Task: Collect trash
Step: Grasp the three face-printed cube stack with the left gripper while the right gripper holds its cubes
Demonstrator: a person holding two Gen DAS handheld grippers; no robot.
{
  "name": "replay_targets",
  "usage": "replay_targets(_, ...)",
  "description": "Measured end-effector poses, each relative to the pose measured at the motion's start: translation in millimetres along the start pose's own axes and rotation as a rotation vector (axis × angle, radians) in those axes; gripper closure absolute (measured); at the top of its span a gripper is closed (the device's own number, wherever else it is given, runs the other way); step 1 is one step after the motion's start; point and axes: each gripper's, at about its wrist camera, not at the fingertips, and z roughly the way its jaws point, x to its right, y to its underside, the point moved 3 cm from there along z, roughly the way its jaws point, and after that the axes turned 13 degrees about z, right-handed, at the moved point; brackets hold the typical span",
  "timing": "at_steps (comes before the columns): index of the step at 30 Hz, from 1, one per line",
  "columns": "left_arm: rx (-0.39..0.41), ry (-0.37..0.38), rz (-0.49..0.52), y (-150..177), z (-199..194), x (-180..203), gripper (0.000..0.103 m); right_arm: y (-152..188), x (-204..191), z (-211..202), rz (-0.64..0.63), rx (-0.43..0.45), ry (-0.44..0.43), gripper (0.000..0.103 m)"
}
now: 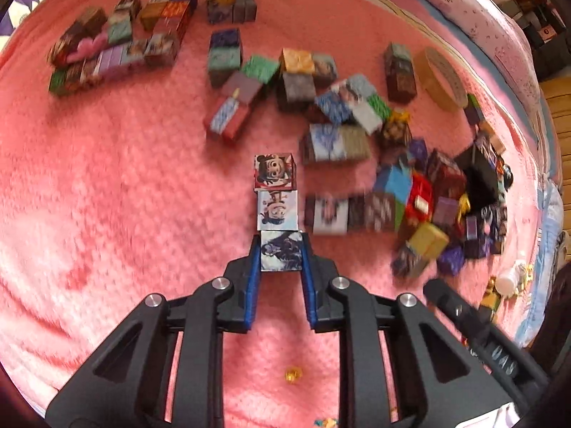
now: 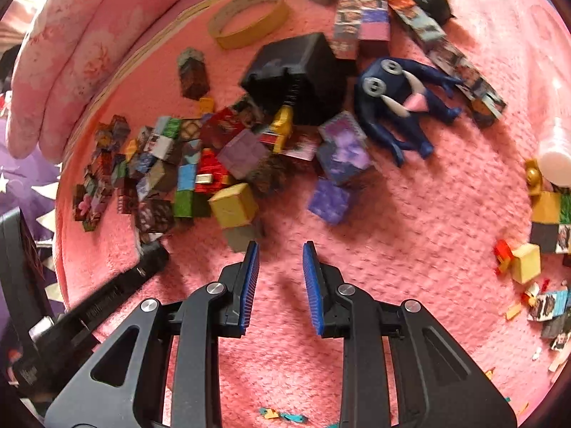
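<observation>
Cubes, 3 picture-printed ones in a row, project from the left tongs, which pinch the nearest one above the pink blanket; the outer 2 look held only by contact and could drop if jolted; right tongs hang spread, empty, near the cube pile.

Bright warm daylight, soft shadows, motion blur on clutter, fisheye-warped dark edges.
</observation>
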Motion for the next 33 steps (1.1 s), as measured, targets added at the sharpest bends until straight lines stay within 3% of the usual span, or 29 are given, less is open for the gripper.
replay_targets(7, -0.014, 0.009, -0.020, 9.8, -3.6, -4.0, 0.083, -4.4, -33.8, 12.1, -0.087, -0.003, 0.026, 0.078)
replay_targets(19, -0.023, 0.038, -0.053, 2.3, 0.2, -14.9, 0.082, -11.9, -47.3, 35.9, -0.129, -0.020, 0.070, 0.080)
replay_targets(25, 0.003, 0.051, -0.033, -5.3, -5.2, -16.0, 0.067, -13.2, -47.9, 43.5, -0.108, -0.051, 0.063, 0.080)
replay_targets(28, 0.007, 0.035, -0.028, -10.9, -4.5, -13.6, 0.066, -13.0, -48.0, 42.6, -0.120, -0.055, 0.066, 0.084)
replay_targets(31, -0.015, 0.000, 0.020, -13.6, -2.2, -7.6, 0.068, -12.4, -46.7, 40.9, -0.111, -0.058, 0.060, 0.084)
replay_targets(33, -0.019, -0.033, 0.050, -14.1, -2.5, -2.9, 0.077, -11.8, -42.9, 38.2, -0.093, -0.064, 0.046, 0.084)
